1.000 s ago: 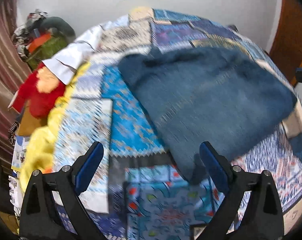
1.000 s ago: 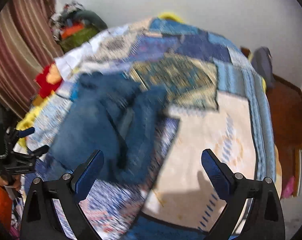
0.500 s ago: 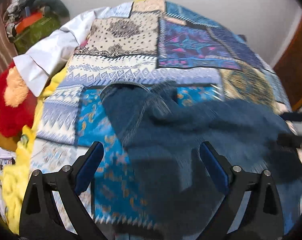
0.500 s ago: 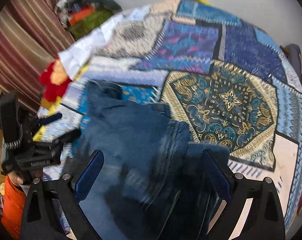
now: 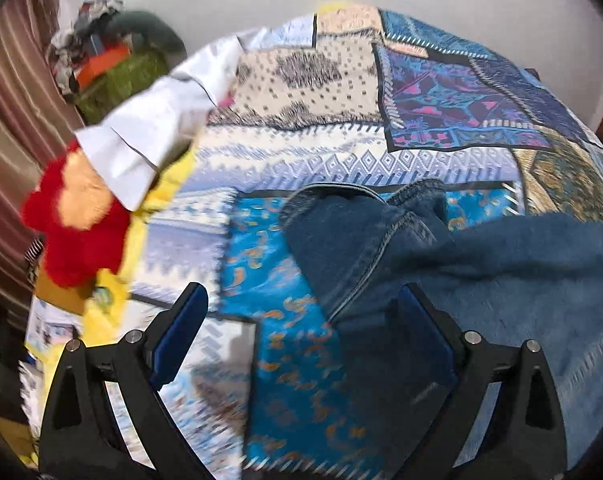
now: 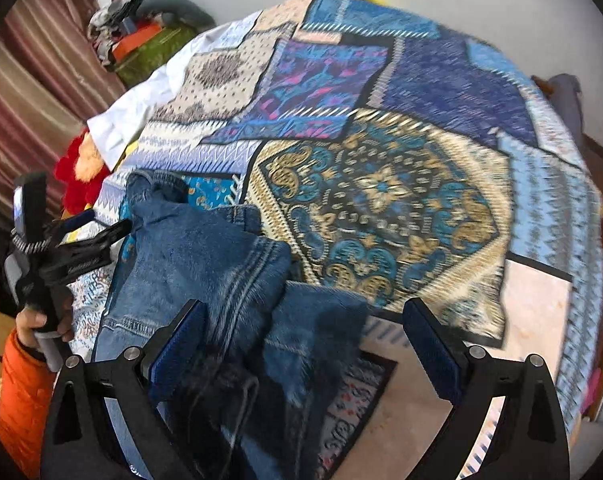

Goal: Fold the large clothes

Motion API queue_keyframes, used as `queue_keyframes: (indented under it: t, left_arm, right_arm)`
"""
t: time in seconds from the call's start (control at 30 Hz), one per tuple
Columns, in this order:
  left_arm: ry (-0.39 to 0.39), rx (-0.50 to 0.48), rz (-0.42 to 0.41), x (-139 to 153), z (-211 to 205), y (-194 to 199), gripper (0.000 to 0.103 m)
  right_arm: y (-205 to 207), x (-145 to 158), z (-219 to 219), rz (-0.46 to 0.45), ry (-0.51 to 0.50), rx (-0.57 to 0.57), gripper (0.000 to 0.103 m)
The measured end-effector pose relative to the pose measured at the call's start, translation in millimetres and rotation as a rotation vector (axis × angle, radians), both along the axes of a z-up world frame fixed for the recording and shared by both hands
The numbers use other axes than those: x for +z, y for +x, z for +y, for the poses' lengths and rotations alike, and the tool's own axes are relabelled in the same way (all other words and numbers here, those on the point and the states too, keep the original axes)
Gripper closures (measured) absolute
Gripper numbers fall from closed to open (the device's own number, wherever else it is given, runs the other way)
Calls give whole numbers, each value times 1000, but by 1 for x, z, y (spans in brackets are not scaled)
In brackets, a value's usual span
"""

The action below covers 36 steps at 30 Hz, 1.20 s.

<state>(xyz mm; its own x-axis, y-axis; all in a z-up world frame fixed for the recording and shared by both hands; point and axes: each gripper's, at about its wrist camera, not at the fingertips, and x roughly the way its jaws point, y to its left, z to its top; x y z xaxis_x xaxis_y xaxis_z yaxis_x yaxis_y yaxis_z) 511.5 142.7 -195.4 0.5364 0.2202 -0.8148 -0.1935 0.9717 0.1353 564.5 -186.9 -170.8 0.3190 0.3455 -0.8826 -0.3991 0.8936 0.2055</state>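
A pair of blue jeans (image 5: 441,264) lies bunched on a patchwork bedspread (image 5: 333,160); it also shows in the right wrist view (image 6: 205,264). My left gripper (image 5: 305,332) is open above the bedspread, its right finger over the jeans' left edge, holding nothing. It also shows from the side in the right wrist view (image 6: 81,248), held by a hand in an orange sleeve. My right gripper (image 6: 301,340) is open just above the jeans' near folds, holding nothing.
A red and orange soft toy (image 5: 73,220) and a white sheet (image 5: 153,132) lie at the bed's left edge. A pile of clothes and bags (image 5: 113,64) sits at the back left by a striped curtain (image 6: 41,80). A white wall stands behind the bed.
Both grippers stayed open while the views swung. The jeans now lie lower and nearer in both views, bunched under the right gripper; the left gripper has drawn back to the left.
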Motion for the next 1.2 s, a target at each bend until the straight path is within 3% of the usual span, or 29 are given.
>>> queue_keyframes:
  t: [0.2,0.3,0.5,0.63,0.73,0.97,1.1,1.2]
  left_arm:
    - [-4,-40,-71,40,2,-45,6]
    - [-71,-45,-71,45,3,-64,5]
    - [-418,-38,37,9,11,-79,5]
    - [-640,-29,114,-31,11,-75,5]
    - [-762,-22,152,-54,7,-67,5]
    - [-937,-8,167,-85,-5,-31,4]
    - [-987,-6,182,-94,-11,-15,4]
    - [-944,-32,168,-85,-15,-14,16]
  right_arm:
    - [-33,30,-7,-30,88,33,5]
    - [-49,34,-3,-5,158,52,1]
    - [-52,3,3,76,106,57,0]
    - [-39,-36,-1,243,144,28,0]
    - [-30,-59,-1,350,212,25,0]
    - [-17,-90,24,419,248,68,0]
    - [-12,-94,35,419,235,47,1]
    - [-12,-94,35,431,267,38,20]
